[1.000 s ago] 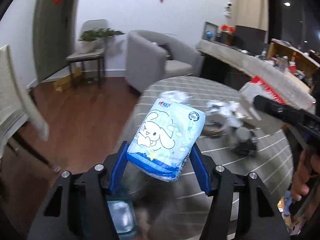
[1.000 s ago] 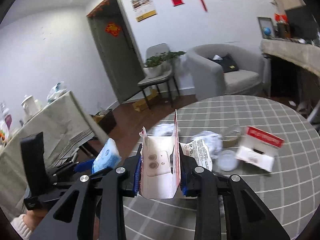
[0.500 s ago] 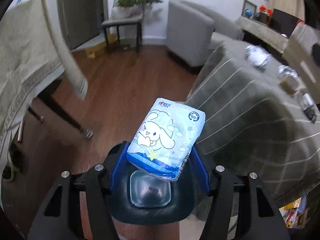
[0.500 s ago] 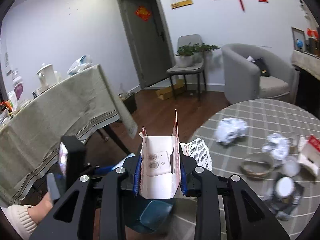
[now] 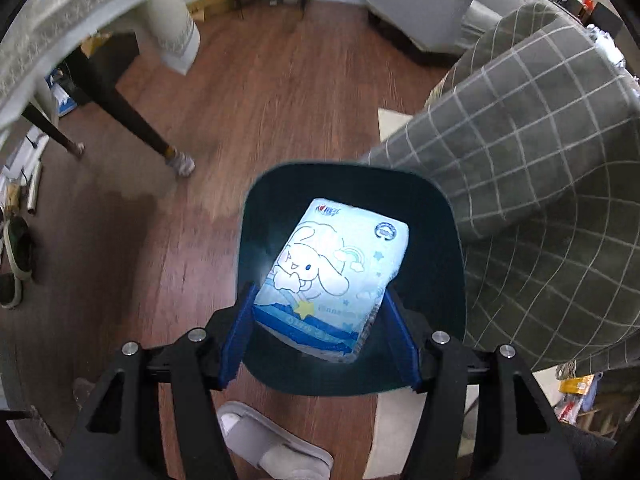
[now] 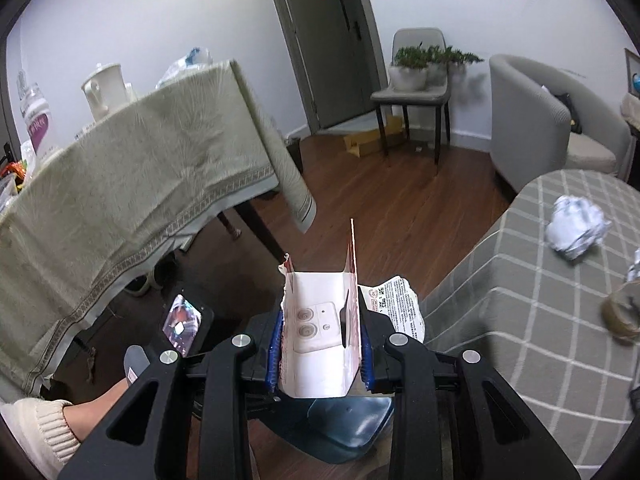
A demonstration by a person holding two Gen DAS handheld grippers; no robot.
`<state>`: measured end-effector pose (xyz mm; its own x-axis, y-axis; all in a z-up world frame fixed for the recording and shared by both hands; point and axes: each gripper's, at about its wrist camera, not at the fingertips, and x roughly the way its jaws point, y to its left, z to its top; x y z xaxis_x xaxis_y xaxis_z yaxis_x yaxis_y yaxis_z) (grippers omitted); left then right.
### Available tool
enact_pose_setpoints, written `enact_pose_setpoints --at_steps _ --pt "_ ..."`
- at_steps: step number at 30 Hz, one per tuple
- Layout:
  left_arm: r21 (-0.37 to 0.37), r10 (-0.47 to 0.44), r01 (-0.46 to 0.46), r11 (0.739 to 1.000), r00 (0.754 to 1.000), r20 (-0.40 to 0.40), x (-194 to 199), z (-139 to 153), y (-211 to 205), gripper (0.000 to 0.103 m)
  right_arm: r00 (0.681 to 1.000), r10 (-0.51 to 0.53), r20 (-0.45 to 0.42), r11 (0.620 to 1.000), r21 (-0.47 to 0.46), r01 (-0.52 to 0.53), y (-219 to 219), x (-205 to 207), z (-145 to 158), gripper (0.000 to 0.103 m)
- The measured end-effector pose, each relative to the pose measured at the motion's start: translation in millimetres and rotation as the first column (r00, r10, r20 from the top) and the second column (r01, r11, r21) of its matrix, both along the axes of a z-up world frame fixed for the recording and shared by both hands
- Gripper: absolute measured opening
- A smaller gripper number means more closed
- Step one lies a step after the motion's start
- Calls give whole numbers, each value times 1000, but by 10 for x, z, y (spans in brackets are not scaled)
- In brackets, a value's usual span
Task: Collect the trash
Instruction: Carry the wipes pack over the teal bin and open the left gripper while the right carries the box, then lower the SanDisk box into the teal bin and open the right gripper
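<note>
A light blue tissue pack [image 5: 332, 272] with a cartoon rabbit sits between the blue pads of my left gripper [image 5: 320, 292], which is shut on it and points steeply down. Directly below the pack lies the open mouth of a dark teal bin [image 5: 280, 200] on the wooden floor. My right gripper [image 6: 321, 340] is shut on a torn white carton [image 6: 316, 292] with a printed paper flap beside it. It hovers above the same bin [image 6: 344, 428], seen under its fingers. A hand in a cream sleeve [image 6: 40, 420] holds the left gripper at lower left.
The round table with the grey checked cloth [image 5: 540, 160] hangs right beside the bin. On it lie a crumpled white paper [image 6: 576, 232] and a tape roll [image 6: 624, 316]. A table with a beige cloth [image 6: 140, 200], its dark leg [image 5: 132, 120], a grey slipper [image 5: 272, 448] and an armchair [image 6: 540, 120] surround the floor.
Both grippers swung away from the round table toward the floor. The left one tilted down and sank until the pack hangs over the bin's mouth. Both grips are unchanged.
</note>
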<state>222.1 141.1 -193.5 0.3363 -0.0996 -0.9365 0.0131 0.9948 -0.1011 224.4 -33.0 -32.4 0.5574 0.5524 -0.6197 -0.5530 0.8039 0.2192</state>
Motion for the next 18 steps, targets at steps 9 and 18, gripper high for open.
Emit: enact_pose_setpoints --at_steps 9,18 --pt "-28 -17 18 999 1000 24 -111 54 141 74 998 2 -69 998 -58 -6 207 130 -267 31" --pt "-65 46 -30 997 964 263 -225 811 376 71 989 -7 -146 994 -106 -9 337 224 -596 30"
